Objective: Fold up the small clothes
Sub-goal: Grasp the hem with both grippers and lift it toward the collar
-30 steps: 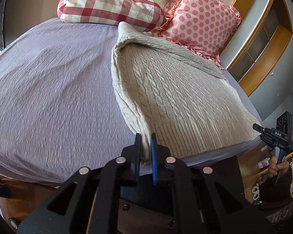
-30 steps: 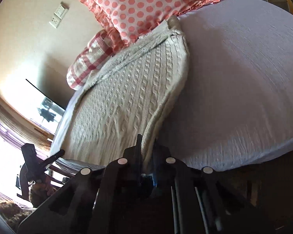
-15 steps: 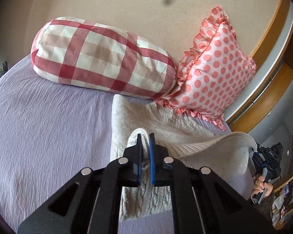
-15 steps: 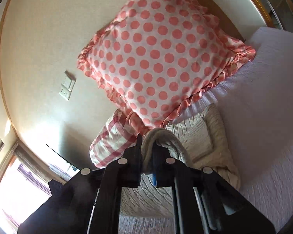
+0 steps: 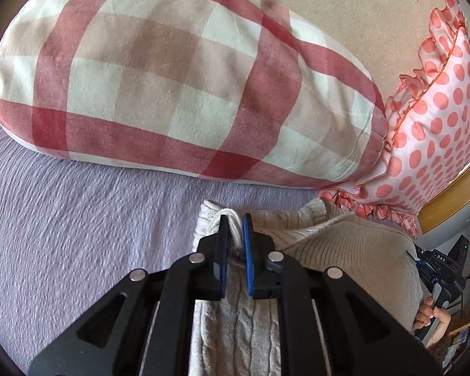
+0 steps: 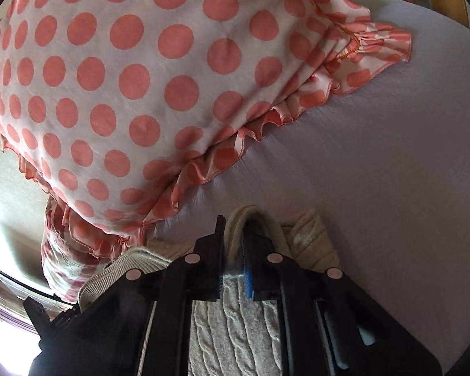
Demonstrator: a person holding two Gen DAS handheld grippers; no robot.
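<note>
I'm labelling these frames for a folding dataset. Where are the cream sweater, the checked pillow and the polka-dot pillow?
cream sweater (image 5: pixel 354 250): left wrist view, on the ribbed part right of the tool.
checked pillow (image 5: pixel 172 94): left wrist view, middle of its front face.
polka-dot pillow (image 6: pixel 134 78): right wrist view, on its dotted face.

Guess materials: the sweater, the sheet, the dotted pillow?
Sweater: chunky cream knit, wool or acrylic by the look, matte; cable ribs and ribbed edge show. Sheet: lilac woven cloth with a crinkled, seersucker-like texture, likely cotton. Dotted pillow: thin smooth fabric, slight sheen, stitched ruffle edge; cotton or polyester, can't tell which.
</note>
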